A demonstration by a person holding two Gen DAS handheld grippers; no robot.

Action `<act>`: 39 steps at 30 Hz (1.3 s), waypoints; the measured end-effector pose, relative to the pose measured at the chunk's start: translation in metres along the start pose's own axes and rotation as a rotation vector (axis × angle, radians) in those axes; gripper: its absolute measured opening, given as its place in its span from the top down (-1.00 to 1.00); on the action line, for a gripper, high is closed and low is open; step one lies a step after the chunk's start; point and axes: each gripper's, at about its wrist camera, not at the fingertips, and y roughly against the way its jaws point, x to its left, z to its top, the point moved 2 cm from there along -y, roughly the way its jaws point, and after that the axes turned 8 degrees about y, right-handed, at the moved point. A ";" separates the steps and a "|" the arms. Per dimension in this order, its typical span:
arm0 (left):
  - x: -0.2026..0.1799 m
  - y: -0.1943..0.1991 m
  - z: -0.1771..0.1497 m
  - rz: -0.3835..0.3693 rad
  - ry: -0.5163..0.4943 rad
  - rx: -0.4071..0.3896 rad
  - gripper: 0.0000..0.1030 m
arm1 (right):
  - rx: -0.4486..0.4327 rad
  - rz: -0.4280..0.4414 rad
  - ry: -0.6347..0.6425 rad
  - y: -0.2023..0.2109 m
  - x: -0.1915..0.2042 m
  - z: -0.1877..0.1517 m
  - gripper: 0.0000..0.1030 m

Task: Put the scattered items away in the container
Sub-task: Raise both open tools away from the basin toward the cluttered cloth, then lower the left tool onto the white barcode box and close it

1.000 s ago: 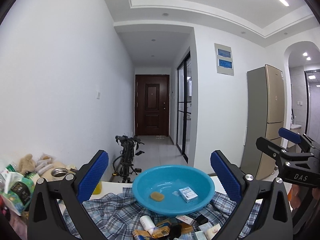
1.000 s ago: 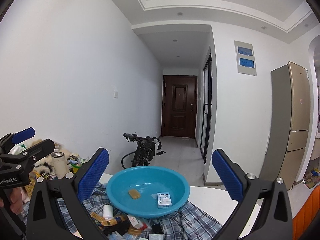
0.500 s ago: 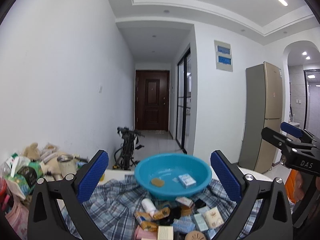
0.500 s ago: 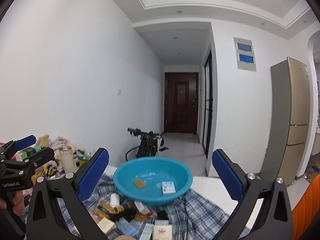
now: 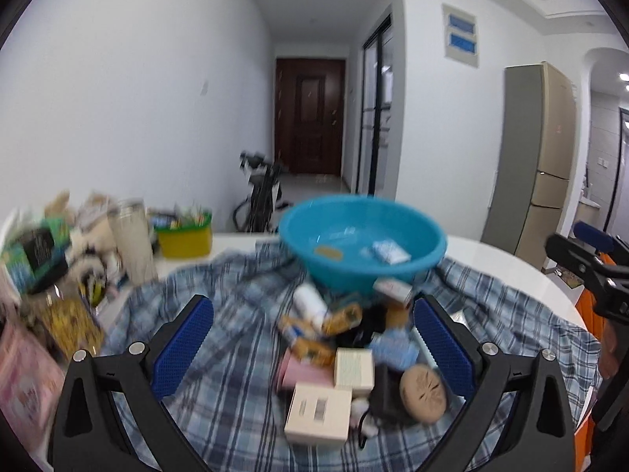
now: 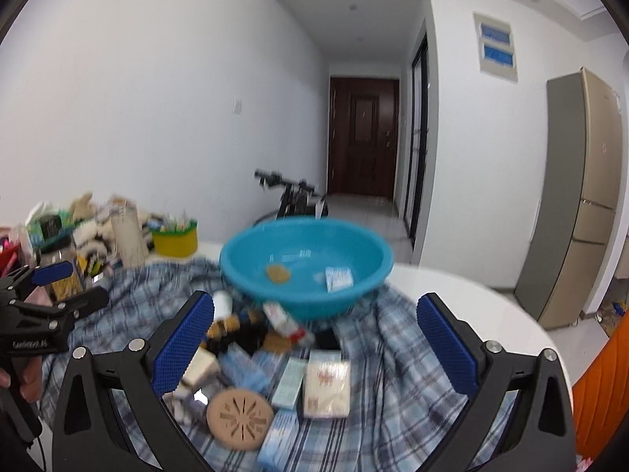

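Both the left gripper (image 5: 312, 338) and right gripper (image 6: 314, 338) gape wide and empty above small boxes (image 6: 326, 383) scattered before the blue basin (image 6: 306, 271).

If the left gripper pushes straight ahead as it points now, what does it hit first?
Probably the pile of small items on the plaid cloth, just short of the blue basin; the open jaws are empty. Depth is uncertain.

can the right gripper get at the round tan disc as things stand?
Probably yes. The right gripper is open and empty, and the round tan disc lies uncovered on top of the plaid cloth, low between its fingers, nearer the left one. Boxes crowd its right edge, so grasp with care.
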 end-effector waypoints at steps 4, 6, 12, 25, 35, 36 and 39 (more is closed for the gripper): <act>0.012 -0.012 -0.021 0.005 0.034 0.069 -1.00 | 0.058 0.012 0.005 -0.008 0.004 -0.023 -1.00; 0.014 -0.017 -0.030 -0.012 0.034 0.111 -1.00 | 0.086 0.021 0.000 -0.011 0.005 -0.034 -1.00; 0.017 -0.030 -0.058 0.012 -0.027 0.201 -1.00 | 0.171 0.042 -0.018 -0.022 0.009 -0.068 -1.00; 0.015 -0.056 -0.095 0.010 -0.126 0.353 -1.00 | 0.268 0.062 -0.034 -0.036 0.018 -0.109 -1.00; 0.021 -0.076 -0.105 -0.009 -0.122 0.414 -1.00 | 0.298 0.070 -0.039 -0.045 0.019 -0.115 -1.00; 0.022 -0.079 -0.105 -0.023 -0.114 0.424 -1.00 | 0.302 0.071 -0.035 -0.045 0.019 -0.116 -1.00; 0.023 -0.085 -0.105 -0.055 -0.098 0.439 -0.93 | 0.312 0.072 -0.026 -0.047 0.021 -0.118 -1.00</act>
